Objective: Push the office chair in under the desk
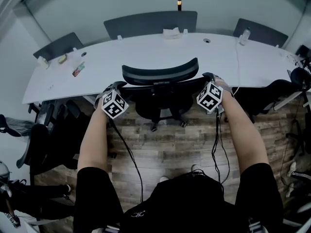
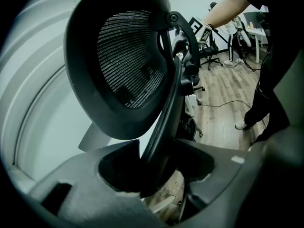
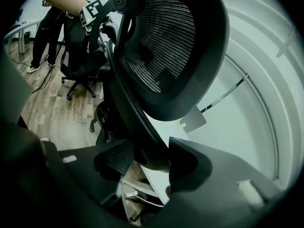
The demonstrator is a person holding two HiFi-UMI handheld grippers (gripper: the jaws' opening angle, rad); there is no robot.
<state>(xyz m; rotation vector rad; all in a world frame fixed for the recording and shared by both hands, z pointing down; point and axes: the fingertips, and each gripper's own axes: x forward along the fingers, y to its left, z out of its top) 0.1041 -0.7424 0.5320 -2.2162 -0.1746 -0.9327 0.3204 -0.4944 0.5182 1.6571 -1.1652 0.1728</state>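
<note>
Wood-plank flooring (image 1: 165,149) runs up to a long white desk (image 1: 146,52) that curves across the room, with dark chairs (image 1: 150,23) parked along its far side. The black office chair (image 1: 160,74) stands at the middle of the near edge. Its mesh backrest faces the person and its wheeled base (image 1: 167,120) is out on the floor, not yet tucked beneath.

The left gripper (image 2: 159,163) has its jaws closed on the left edge of the backrest frame. The right gripper (image 3: 147,158) is clamped the same way on the right edge, each pair pinching the black rail with no gap showing.

To do this well, I'd judge the push should be even from both sides and straight toward the desk, so the chair rolls rather than swivels — a harder shove on one side would likely turn the seat. Steady pressure should keep the back from rocking.

A neighbouring chair (image 1: 43,140) on the left and another chair (image 1: 272,89) on the right stand close by — the line in looks narrow, so a slow, centred roll seems wise.
</note>
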